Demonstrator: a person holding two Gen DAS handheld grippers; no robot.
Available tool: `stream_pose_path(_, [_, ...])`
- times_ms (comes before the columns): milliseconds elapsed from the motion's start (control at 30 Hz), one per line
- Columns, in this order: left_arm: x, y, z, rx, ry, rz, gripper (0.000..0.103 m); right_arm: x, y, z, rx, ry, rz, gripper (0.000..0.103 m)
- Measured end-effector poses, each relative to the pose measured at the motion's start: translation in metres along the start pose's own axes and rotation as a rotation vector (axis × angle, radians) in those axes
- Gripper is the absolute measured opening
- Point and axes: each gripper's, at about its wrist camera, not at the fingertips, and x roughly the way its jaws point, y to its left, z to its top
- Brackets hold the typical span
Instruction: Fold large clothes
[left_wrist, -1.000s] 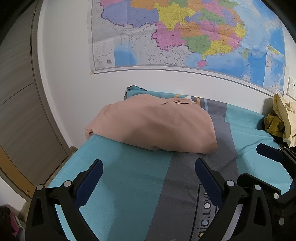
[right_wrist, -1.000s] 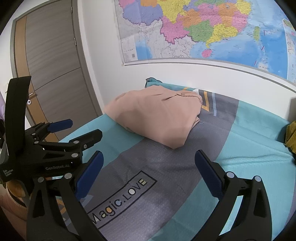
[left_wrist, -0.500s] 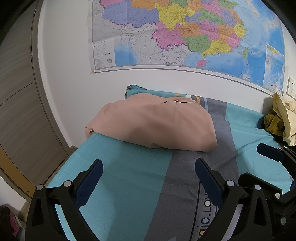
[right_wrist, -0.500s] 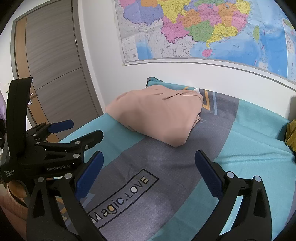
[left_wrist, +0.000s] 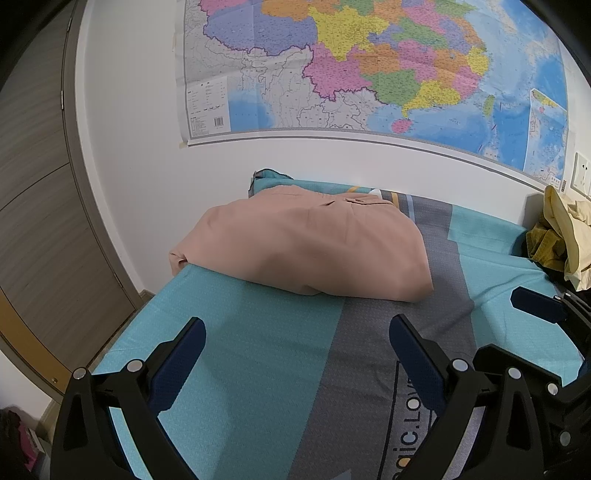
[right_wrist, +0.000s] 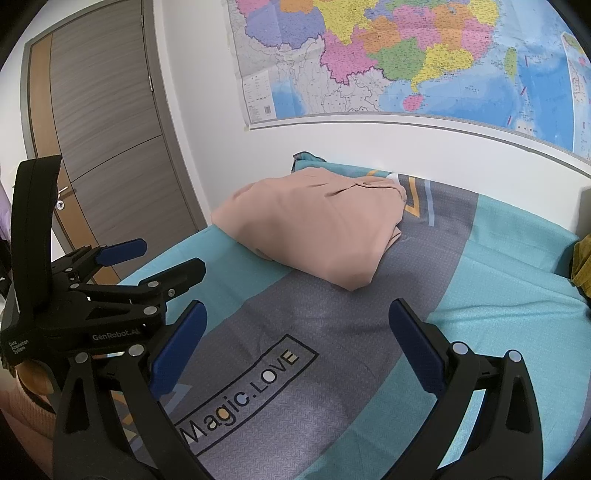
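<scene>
A folded salmon-pink garment (left_wrist: 306, 240) (right_wrist: 314, 229) lies at the far left corner of the bed, one edge hanging slightly over the bed's left side. My left gripper (left_wrist: 295, 332) hovers open above the teal and grey bedsheet (left_wrist: 240, 369), well short of the garment, with nothing between its fingers. My right gripper (right_wrist: 295, 321) is open too, above the "Magic.LOVE" print (right_wrist: 243, 391), also empty. In the right wrist view the left gripper (right_wrist: 155, 258) shows at the left, open.
A heap of yellow and olive clothes (left_wrist: 561, 236) sits at the bed's far right against the wall. A large map (left_wrist: 369, 66) hangs above the bed. A wooden door (right_wrist: 110, 129) stands to the left of the bed.
Both views have drifted very slightly; the garment sits a touch higher in the right wrist view. Both grippers stay open and empty.
</scene>
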Motion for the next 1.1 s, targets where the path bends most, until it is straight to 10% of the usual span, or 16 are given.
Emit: stream_pose_path(1100, [0.001, -0.011, -0.006, 0.006, -0.005, -0.023, 0.096, -0.002, -0.006, -0.004, 0.042, -0.002, -0.018, 0.097])
